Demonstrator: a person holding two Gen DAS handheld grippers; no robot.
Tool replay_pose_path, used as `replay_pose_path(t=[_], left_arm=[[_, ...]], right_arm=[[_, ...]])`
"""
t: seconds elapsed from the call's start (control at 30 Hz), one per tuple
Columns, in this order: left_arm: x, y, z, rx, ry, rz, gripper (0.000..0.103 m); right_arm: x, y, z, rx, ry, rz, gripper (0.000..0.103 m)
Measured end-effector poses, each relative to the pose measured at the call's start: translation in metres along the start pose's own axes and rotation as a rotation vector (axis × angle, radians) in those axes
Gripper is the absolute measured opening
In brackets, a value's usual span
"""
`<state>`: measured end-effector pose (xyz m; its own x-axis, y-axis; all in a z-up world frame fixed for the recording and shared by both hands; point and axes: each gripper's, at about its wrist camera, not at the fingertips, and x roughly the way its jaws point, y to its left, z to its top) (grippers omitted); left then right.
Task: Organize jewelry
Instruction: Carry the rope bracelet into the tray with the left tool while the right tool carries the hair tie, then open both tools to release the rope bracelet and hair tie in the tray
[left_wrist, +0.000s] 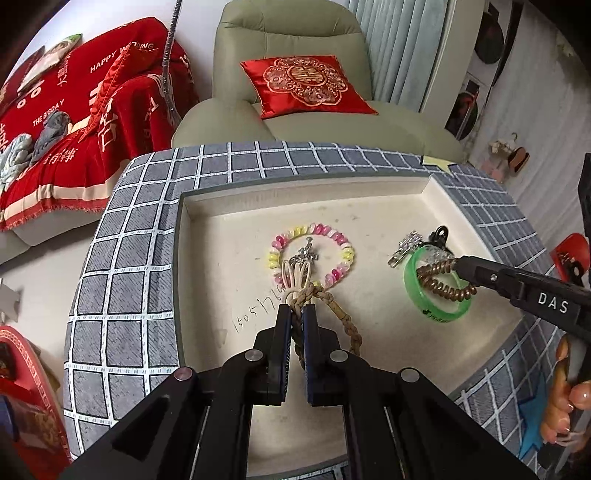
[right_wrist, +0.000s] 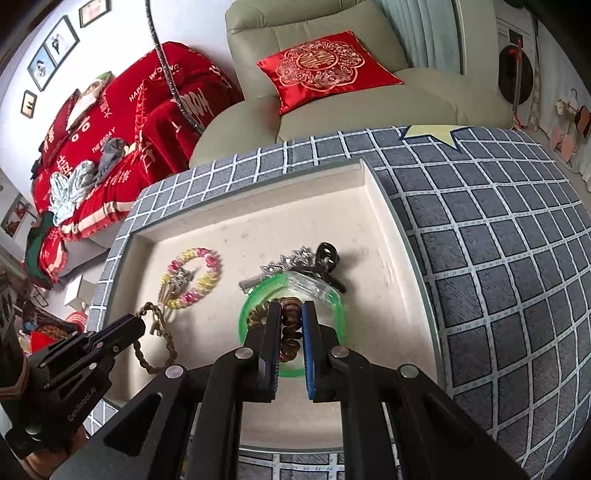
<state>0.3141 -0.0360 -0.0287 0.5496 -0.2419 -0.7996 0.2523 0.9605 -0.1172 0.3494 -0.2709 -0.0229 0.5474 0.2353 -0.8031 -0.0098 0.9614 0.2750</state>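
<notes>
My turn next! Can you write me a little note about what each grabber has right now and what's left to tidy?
Left gripper: shut on the braided rope bracelet, over the cream tray.
Right gripper: shut on the brown spiral hair tie, above the green bangle.
In the tray: pink and yellow bead bracelet with a silver charm inside it; silver hair clip and black claw clip behind the bangle.
Done: two pieces picked up.
Left: place both somewhere; no sorting spot shows here. Then the other pieces.
</notes>
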Motion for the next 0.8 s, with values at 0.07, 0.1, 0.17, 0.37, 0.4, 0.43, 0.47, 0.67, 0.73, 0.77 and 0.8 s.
replay_pose_path(t=[0.07,0.1,0.17,0.37,0.4,0.43,0.47,0.67,0.73,0.77,0.8], left_arm=[[0.001,-0.001,-0.001,0.006,0.002,0.004,0.022],[0.002,-0.003,-0.001,0.012,0.004,0.009,0.022],[0.004,-0.005,-0.003,0.023,0.007,0.018,0.022],[0.005,-0.012,-0.008,0.060,0.007,0.047,0.022],[0.006,-0.012,-0.007,0.061,0.007,0.049,0.022],[0.006,-0.013,-0.007,0.061,0.008,0.050,0.022],[0.006,-0.013,-0.007,0.060,0.009,0.050,0.022],[0.005,-0.013,-0.008,0.061,0.014,0.055,0.022],[0.005,-0.014,-0.009,0.064,0.014,0.060,0.022],[0.005,-0.014,-0.009,0.063,0.013,0.060,0.022],[0.004,-0.014,-0.009,0.060,0.012,0.061,0.022]], right_arm=[[0.002,-0.001,-0.001,-0.005,0.003,-0.005,0.012],[0.003,-0.001,-0.002,-0.009,0.008,-0.007,0.012],[0.006,-0.001,-0.004,-0.014,0.018,-0.012,0.012],[0.012,-0.001,-0.010,-0.027,0.039,-0.034,0.012],[0.012,0.000,-0.010,-0.030,0.040,-0.036,0.012],[0.012,0.000,-0.010,-0.032,0.041,-0.039,0.012],[0.012,0.001,-0.010,-0.035,0.045,-0.042,0.013],[0.008,0.004,-0.009,-0.031,0.038,-0.026,0.074],[0.002,0.005,-0.009,-0.030,0.013,-0.026,0.076],[-0.001,0.006,-0.008,-0.029,0.008,-0.017,0.076],[-0.004,0.007,-0.008,-0.026,0.002,-0.006,0.076]])
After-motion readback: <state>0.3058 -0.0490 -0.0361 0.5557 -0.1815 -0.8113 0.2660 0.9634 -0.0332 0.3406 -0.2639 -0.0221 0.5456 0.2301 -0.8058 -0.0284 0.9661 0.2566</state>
